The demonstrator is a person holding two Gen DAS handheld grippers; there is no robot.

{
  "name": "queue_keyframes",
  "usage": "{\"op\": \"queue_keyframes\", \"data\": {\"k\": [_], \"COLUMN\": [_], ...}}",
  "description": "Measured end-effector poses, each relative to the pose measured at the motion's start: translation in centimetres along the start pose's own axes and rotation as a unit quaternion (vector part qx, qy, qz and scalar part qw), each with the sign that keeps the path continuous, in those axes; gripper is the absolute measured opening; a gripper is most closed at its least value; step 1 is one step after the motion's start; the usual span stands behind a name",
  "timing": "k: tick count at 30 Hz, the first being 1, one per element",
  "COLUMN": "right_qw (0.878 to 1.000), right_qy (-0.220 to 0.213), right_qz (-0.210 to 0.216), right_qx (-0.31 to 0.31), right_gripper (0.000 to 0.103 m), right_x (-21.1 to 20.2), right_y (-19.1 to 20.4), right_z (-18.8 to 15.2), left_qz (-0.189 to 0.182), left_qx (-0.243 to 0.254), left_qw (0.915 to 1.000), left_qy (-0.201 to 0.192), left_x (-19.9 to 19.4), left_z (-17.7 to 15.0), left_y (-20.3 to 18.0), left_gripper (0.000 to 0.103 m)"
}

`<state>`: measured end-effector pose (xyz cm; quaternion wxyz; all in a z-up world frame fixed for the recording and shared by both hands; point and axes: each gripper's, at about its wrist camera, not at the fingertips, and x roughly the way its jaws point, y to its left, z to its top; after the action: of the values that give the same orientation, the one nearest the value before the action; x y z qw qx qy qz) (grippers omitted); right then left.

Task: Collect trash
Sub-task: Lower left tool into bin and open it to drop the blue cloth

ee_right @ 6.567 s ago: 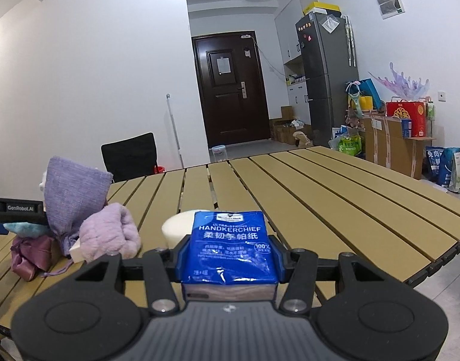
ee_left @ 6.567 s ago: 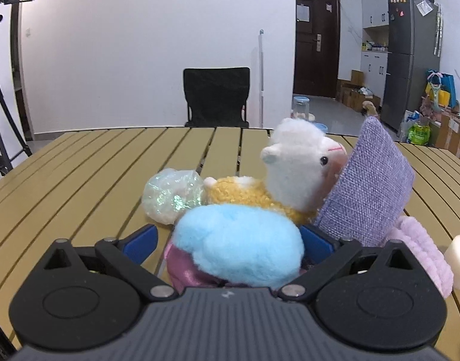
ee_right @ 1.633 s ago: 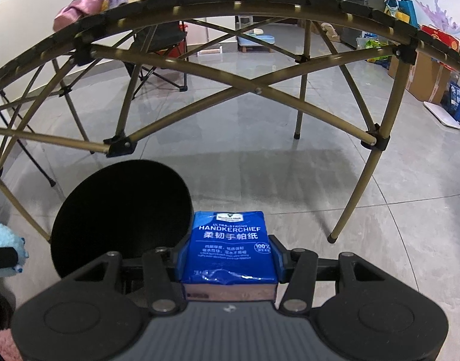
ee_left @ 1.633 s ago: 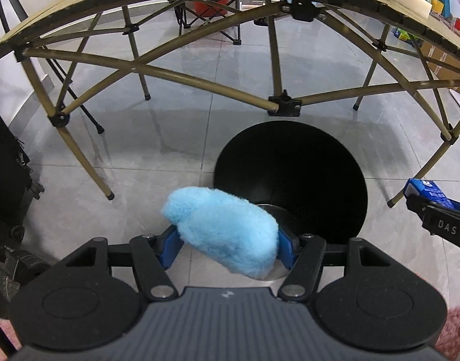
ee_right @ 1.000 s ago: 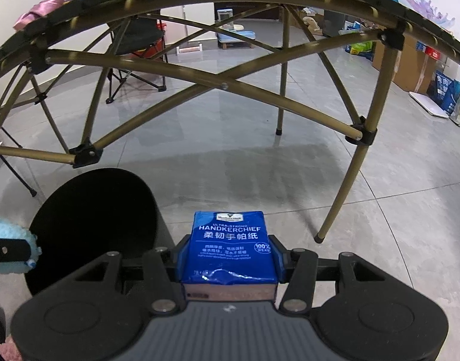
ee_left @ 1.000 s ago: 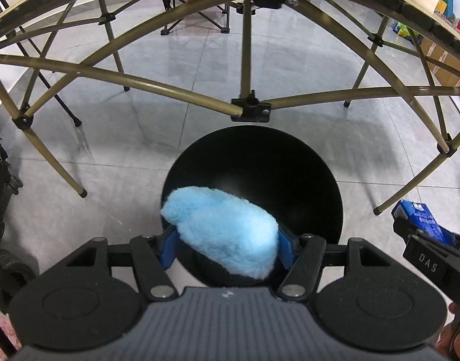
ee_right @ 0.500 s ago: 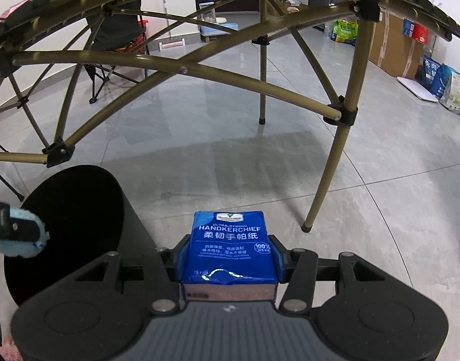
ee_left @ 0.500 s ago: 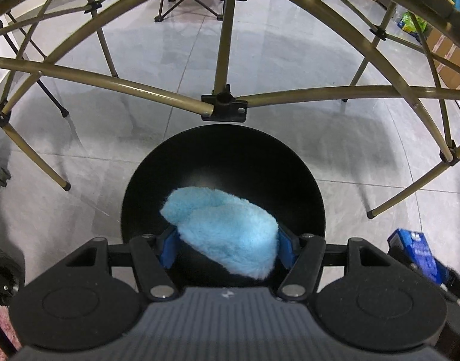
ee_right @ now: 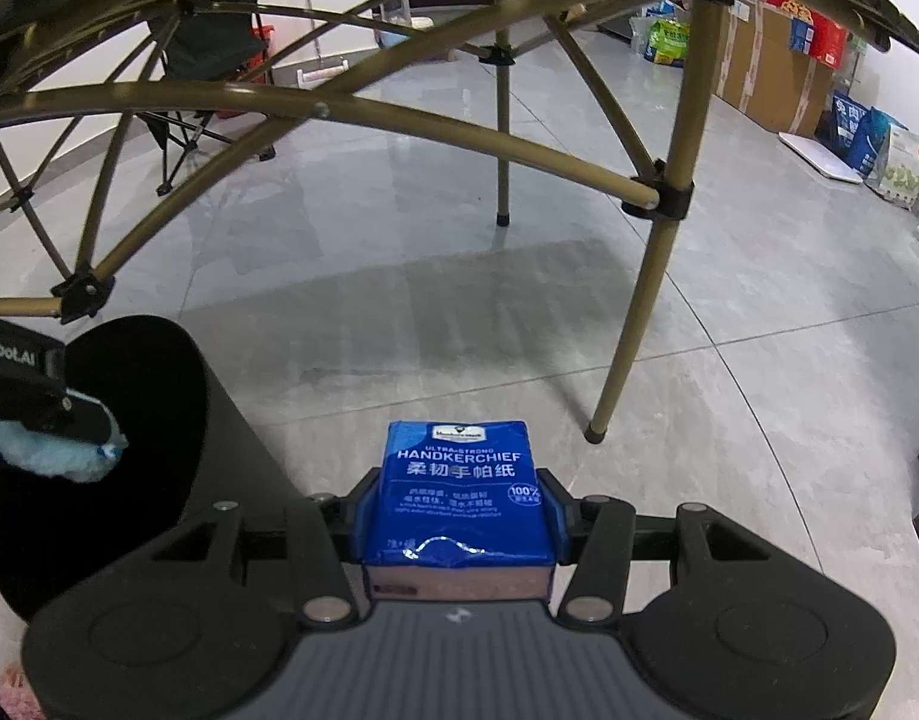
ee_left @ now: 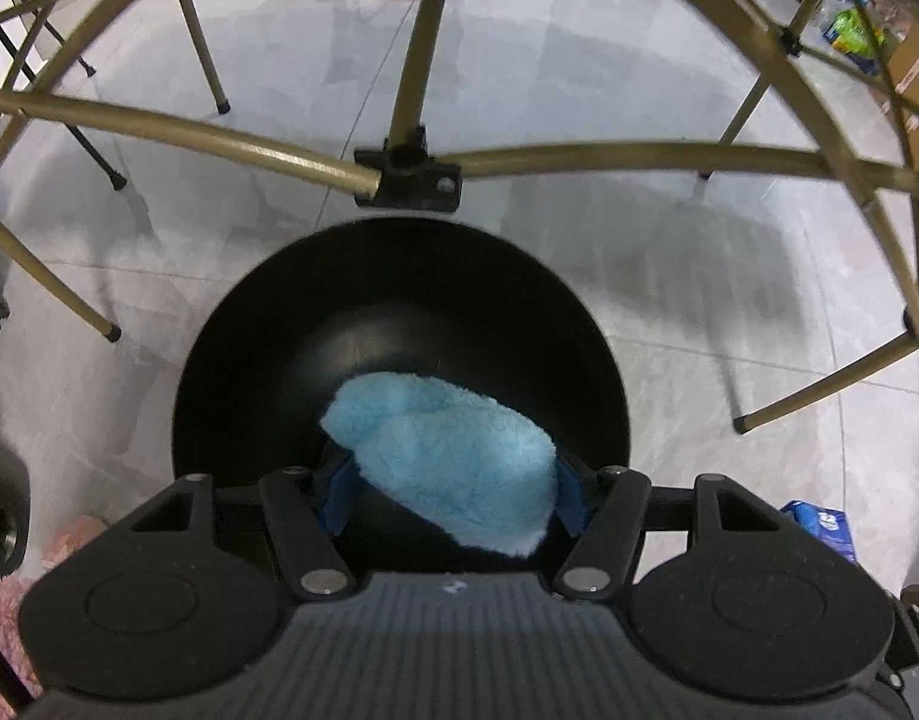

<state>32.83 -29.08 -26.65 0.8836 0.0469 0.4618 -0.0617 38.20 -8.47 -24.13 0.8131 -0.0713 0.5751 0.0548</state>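
Note:
A round black trash bin [ee_left: 399, 324] stands on the grey floor under the table. My left gripper [ee_left: 450, 480] is shut on a fluffy light-blue plush [ee_left: 447, 450] and hangs right over the bin's open mouth, pointing steeply down. My right gripper [ee_right: 459, 510] is shut on a blue handkerchief tissue pack [ee_right: 459, 480], held to the right of the bin [ee_right: 159, 420]. In the right wrist view the left gripper with the blue plush [ee_right: 57, 450] shows at the left edge, above the bin's opening. A corner of the tissue pack [ee_left: 819, 528] peeks in at the left wrist view's lower right.
Gold table legs and cross-struts [ee_left: 399, 168] run just above and behind the bin; one leg [ee_right: 645, 300] stands on the floor ahead of the right gripper. A folding chair [ee_right: 207, 60] and boxes and bags [ee_right: 777, 60] lie farther off. Pink fluffy fabric [ee_left: 9, 600] sits at bottom left.
The left gripper with the blue plush has moved forward and down, so the bin now sits centred beneath it. The right gripper with the tissue pack has drifted slightly lower.

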Motion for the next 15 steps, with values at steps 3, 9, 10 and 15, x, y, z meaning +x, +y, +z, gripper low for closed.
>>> {"op": "queue_keyframes", "data": {"k": [3,9,10,15], "right_qw": [1.000,1.000,1.000,1.000], "right_qy": [0.005,0.006,0.007,0.008], "right_qz": [0.002,0.011,0.012,0.011], "right_qx": [0.004,0.004,0.003,0.005], "right_gripper": [0.051,0.051,0.051,0.051], "right_x": [0.1,0.0,0.0,0.0], "right_y": [-0.3,-0.2,-0.2,-0.3], "right_z": [-0.1,-0.1,-0.1,-0.1], "left_qz": [0.008,0.013,0.014,0.015], "left_qx": [-0.004,-0.009,-0.009,-0.009], "left_qw": [0.9999,0.9996,0.9996,0.9996], "left_qy": [0.009,0.021,0.021,0.022], "left_x": [0.8,1.6,1.6,1.5], "left_z": [-0.1,0.0,-0.1,-0.1], "left_y": [0.1,0.5,0.4,0.4], "left_gripper": [0.064,0.064,0.064,0.066]}}
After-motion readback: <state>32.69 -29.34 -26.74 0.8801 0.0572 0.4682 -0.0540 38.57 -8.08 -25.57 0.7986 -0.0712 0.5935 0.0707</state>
